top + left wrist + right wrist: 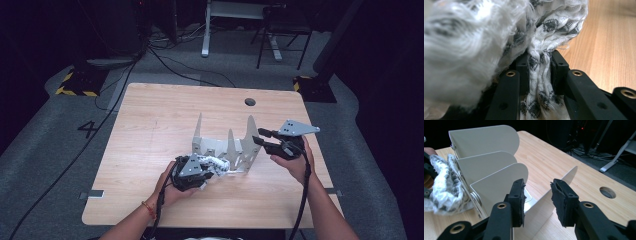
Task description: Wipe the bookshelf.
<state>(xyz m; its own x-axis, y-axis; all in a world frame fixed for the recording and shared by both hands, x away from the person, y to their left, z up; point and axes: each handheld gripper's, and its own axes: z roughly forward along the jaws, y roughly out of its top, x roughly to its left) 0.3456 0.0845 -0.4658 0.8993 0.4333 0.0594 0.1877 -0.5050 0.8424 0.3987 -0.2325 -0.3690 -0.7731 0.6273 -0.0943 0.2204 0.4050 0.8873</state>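
Observation:
A white metal rack with several upright divider plates stands on the wooden table. At its near left corner lies a white cloth with a black pattern. My left gripper is shut on it. In the left gripper view the cloth bunches over the gripper, a twisted strand pinched between the pads. My right gripper is at the rack's right end. In the right gripper view the gripper is open, its jaws astride the nearest plate without pressing it. The cloth shows at the rack's far left.
A round cable hole sits near the table's far edge, also seen at the right in the right gripper view. Beyond the table are a desk frame, a chair and cables on the grey floor.

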